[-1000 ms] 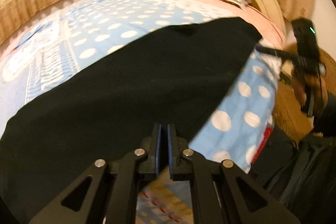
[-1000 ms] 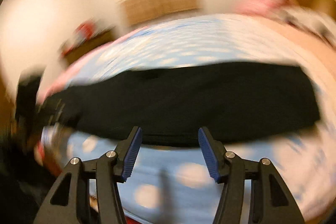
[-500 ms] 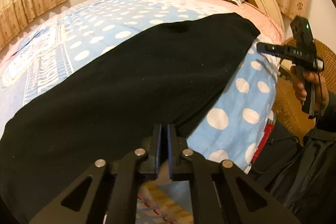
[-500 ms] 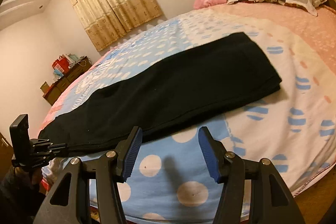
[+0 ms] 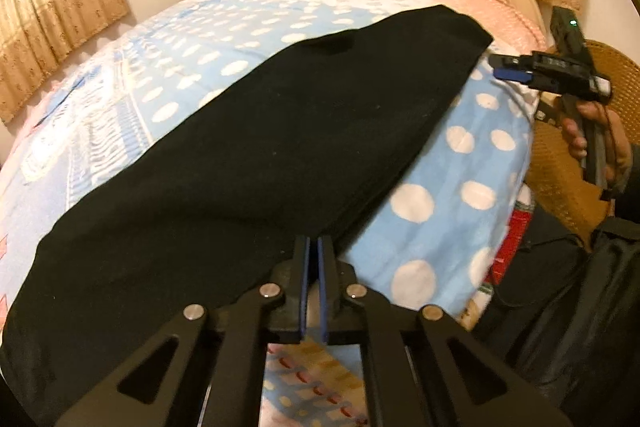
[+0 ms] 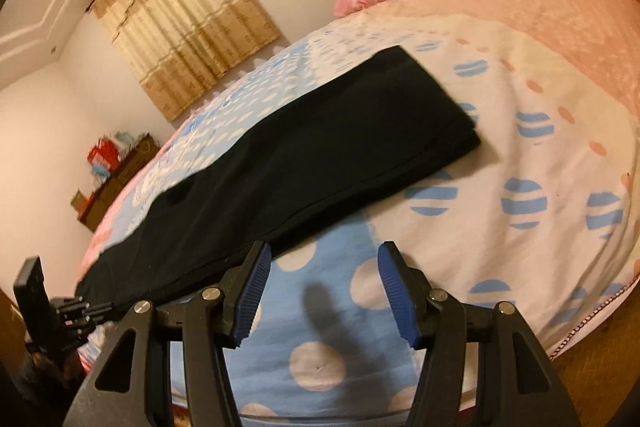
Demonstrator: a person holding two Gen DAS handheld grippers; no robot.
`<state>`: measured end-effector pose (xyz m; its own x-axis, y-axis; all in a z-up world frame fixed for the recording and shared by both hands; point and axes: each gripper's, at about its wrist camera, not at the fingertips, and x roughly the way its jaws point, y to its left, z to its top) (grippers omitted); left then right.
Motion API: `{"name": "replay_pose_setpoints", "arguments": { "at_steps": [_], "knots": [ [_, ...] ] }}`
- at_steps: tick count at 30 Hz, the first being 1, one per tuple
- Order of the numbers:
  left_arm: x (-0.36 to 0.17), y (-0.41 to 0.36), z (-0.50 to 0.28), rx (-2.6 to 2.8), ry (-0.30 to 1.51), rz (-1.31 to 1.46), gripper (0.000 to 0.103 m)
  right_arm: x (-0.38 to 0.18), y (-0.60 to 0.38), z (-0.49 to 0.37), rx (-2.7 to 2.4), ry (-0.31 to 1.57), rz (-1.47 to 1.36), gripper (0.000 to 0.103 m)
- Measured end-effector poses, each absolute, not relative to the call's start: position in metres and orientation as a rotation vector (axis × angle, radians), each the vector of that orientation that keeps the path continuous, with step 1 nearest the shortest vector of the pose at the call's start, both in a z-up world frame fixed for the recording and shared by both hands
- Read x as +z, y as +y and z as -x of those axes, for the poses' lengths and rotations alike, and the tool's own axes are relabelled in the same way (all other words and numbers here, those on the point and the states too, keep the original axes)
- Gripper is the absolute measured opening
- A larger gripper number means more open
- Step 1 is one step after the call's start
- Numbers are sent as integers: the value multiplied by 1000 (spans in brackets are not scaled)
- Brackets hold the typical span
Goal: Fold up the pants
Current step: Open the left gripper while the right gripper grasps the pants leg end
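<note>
Pants (image 6: 320, 155) lie lengthwise along the bed (image 6: 520, 187). Your left gripper (image 5: 313, 247) is clamped on the near end's edge; your right gripper (image 6: 320, 263), open and empty, sits beside the far end.

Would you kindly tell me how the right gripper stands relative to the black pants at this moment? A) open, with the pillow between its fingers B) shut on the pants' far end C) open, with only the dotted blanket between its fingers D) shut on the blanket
C: the right gripper is open over the dotted blanket, its fingers apart, beside the black pants.
</note>
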<state>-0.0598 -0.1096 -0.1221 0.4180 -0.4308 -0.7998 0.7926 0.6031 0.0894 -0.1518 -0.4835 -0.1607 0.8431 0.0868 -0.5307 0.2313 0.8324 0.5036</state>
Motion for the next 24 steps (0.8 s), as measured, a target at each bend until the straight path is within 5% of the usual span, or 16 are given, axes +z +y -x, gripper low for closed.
{"name": "replay_pose_setpoints", "arguments": {
  "at_steps": [2,5,6,17,18,20,24],
  "knots": [
    [-111,-108,63,-826,785,-480,17,-159,-496,156,-100,546,-626,62],
    [-98,-112,61,-833,732,-435,59,-157,-521,162,-150,494,-694,67],
    [-95,-117,59,-828,712,-419,63,-158,-530,162,-168,477,-715,67],
    [-129,-167,25,-810,839,-381,63,-160,-563,134,-178,382,-769,66],
    [-129,-167,28,-811,827,-393,63,-162,-565,134,-163,375,-781,62],
    [-129,-166,30,-810,825,-390,63,-167,-571,133,-157,376,-810,36],
    [-130,-165,30,-810,827,-378,63,-175,-579,139,-130,368,-887,27]
  ]
}}
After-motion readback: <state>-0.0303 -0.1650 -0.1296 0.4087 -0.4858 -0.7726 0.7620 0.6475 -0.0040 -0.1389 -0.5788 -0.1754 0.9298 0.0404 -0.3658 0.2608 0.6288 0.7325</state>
